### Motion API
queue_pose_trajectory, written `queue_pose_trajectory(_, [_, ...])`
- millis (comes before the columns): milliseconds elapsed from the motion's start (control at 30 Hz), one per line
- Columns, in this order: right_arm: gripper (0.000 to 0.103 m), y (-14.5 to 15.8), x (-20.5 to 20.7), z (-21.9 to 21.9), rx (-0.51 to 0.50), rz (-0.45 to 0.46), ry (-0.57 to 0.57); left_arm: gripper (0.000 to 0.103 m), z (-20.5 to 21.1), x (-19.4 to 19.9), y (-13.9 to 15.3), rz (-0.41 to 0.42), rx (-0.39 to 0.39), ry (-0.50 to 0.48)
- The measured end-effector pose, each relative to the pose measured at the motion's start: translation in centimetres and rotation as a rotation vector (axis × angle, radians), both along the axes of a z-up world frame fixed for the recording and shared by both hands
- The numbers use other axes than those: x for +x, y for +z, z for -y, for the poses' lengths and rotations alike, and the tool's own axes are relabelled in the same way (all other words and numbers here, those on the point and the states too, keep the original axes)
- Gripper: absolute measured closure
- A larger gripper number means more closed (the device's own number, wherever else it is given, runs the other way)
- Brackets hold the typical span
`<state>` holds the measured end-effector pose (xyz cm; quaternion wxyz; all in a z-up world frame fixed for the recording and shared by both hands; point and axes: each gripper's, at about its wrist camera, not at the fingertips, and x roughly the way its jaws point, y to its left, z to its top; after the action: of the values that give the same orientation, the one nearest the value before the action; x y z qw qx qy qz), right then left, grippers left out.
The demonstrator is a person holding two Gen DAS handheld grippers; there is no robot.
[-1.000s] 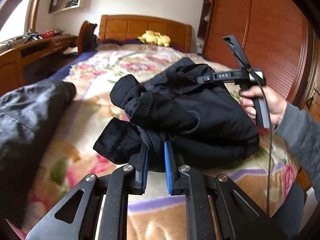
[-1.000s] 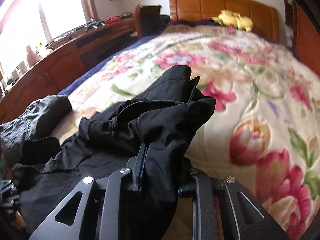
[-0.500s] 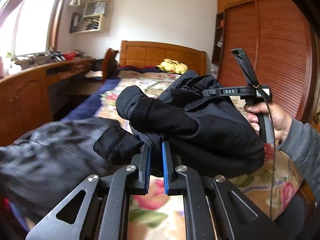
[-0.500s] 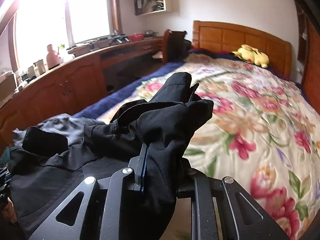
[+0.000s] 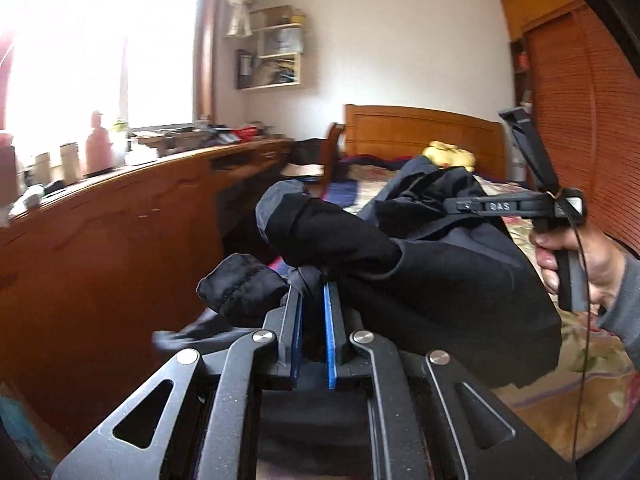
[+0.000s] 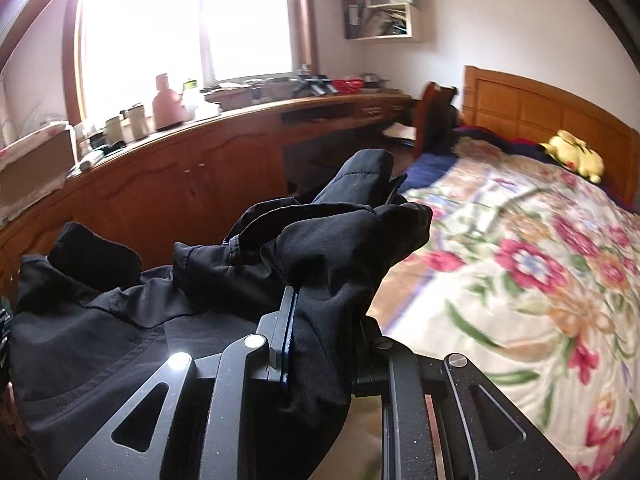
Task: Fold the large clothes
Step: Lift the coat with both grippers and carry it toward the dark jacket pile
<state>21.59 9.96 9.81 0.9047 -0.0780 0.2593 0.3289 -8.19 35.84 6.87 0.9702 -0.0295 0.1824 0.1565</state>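
Left wrist view: the black jacket (image 5: 440, 280) hangs bunched in the air above the near end of the bed (image 5: 592, 364), a cuffed sleeve end (image 5: 244, 288) sticking out to the left; the left gripper (image 5: 314, 300) has its blue-lined fingers (image 5: 331, 320) clamped on a pinch of the dark fabric, a narrow gap showing between them lower down; at the right, the right gripper (image 5: 460, 206) bites into the upper far edge of the same jacket, its handle held by a hand (image 5: 580, 264) in a grey sleeve (image 5: 624, 312).

Right wrist view: the right gripper (image 6: 324, 300) is closed on a thick fold of the jacket (image 6: 312, 256), cloth draping over and hiding the right finger, so only the left finger (image 6: 288, 320) shows; the rest of the garment spreads away to the left and near side; to the right lies the floral bedspread (image 6: 540, 280), with a yellow plush toy (image 6: 576, 154) by the wooden headboard (image 6: 540, 108) at the far end; along the left wall runs a wooden worktop (image 6: 240, 120) carrying bottles and clutter under a bright window (image 6: 180, 20); a wall shelf (image 6: 384, 4) hangs in the far corner.
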Motion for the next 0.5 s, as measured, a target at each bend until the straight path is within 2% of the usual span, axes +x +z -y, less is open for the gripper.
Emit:
queue_pose_trajectory(200, [0.083, -2.7, 2.1, -3.5, 0.005, -0.005, 0.019, 0.093, -3.9, -0.6, -2.7, -0.039, 0.006, 0.101])
queue_pose_trajectory(300, [0.082, -5.2, 2.8, -4.8, -0.064, -0.024, 0.016, 0.093, -4.9, -0.4, -5.1, -0.088, -0.005, 0.119])
queue_pose_trajectory(400, [0.08, -8.3, 3.2, -5.0, -0.138, -0.035, -0.005, 0.093, -5.2, -0.9, -6.6, -0.098, -0.012, 0.131])
queue_pose_trajectory(500, [0.075, -9.9, 4.6, -3.6, -0.111, -0.091, -0.021, 0.093, -5.7, -1.2, -7.3, -0.097, -0.037, 0.135])
